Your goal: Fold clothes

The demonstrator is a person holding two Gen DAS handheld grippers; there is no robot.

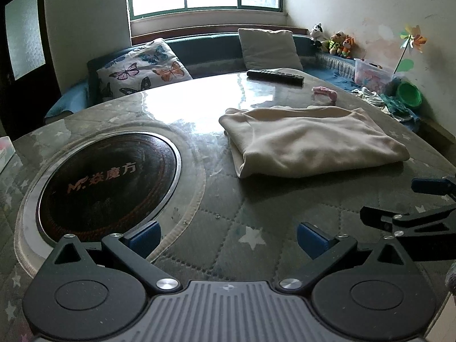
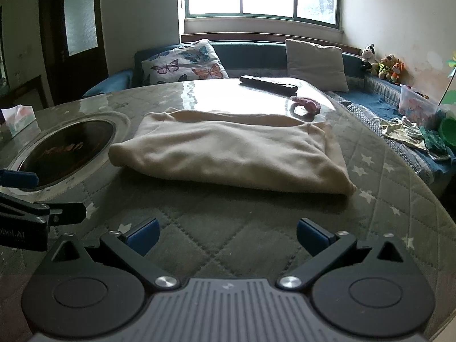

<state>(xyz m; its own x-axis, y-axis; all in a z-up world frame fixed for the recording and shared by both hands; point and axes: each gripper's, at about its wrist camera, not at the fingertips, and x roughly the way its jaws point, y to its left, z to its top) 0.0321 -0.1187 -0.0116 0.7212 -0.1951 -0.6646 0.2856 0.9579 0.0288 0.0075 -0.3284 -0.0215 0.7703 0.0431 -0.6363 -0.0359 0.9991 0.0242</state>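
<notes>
Bare quilted table [image 2: 228,228] before folded garment [image 2: 228,154] (remote [image 2: 268,83] beyond)

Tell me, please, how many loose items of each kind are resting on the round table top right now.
Folded cream garment: 1
Black remote control: 1
Pink hair tie: 1
Tissue box: 1
Total: 4
Both grippers, left and right, are open and hold nothing.

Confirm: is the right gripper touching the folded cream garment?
Apart. The right wrist view shows bare quilted cover between the open right gripper and the cream garment.
</notes>
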